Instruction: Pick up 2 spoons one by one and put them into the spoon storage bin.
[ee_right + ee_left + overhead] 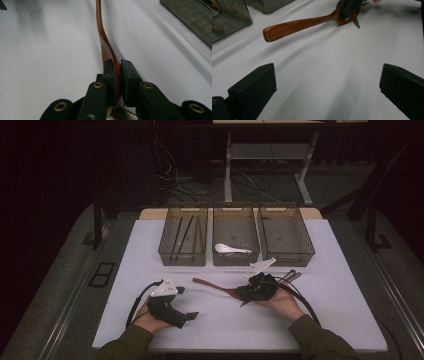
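Dark room around, and a white table (150, 320) in the middle with three smoky plastic bins (236, 241) in a row at the far side. From my station I see the wooden spoon (212, 287) in front of the middle bin, held near the table's centre. My right gripper (257, 289) has it: the jaws are closed almost fully on the bowl end of the spoon (110, 58), and the wood sits on edge between the two pads. My left gripper (172, 307) rests near the table's front edge, its jaws wide apart and holding nothing.

The spoon's long axis runs nearly level, and the handle points away from my right gripper toward the left and a little toward the bins. In the left gripper view its handle (294, 27) seems lifted off the surface, with a shadow under it.

I judge this spoon as light and stiff, with smooth varnished wood, so it may turn in the pads. A grip closer to the neck or the handle's middle would hold it steadier than the rounded bowl.
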Demonstrator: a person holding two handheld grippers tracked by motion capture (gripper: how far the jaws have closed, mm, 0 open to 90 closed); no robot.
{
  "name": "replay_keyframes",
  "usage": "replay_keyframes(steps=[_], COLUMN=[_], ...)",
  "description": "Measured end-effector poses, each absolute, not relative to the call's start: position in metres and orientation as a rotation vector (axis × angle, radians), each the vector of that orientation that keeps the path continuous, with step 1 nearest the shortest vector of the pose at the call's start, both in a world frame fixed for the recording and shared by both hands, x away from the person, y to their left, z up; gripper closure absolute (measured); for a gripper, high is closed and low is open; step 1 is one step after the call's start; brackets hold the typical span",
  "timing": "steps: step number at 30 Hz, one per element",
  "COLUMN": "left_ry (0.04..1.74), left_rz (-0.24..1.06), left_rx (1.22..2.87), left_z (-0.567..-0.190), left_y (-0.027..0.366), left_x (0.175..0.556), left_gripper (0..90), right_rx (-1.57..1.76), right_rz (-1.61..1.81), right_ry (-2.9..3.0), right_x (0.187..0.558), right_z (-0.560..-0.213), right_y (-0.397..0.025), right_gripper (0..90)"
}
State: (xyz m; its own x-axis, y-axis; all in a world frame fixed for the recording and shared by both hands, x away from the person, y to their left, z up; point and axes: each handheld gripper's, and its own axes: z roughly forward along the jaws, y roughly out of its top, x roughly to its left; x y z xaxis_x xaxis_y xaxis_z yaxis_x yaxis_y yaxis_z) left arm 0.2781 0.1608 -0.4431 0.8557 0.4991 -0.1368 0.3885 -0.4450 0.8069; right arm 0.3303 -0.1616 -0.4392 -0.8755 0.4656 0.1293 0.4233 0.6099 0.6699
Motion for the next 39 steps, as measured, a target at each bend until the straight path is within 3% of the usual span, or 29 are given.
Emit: replay_keyframes(steps=[39], left_ry=[0.643], left_rz=[0.140], left_rx=[2.092], left_z=[-0.443], left_y=[0.160], left_x=[0.278], left_gripper=[0.0], right_rx=[0.888], right_rz=[1.339], right_ry=[2.506], right_x=[0.339], right_z=[-0.404], right_y=[-0.210], right_gripper=[82.4])
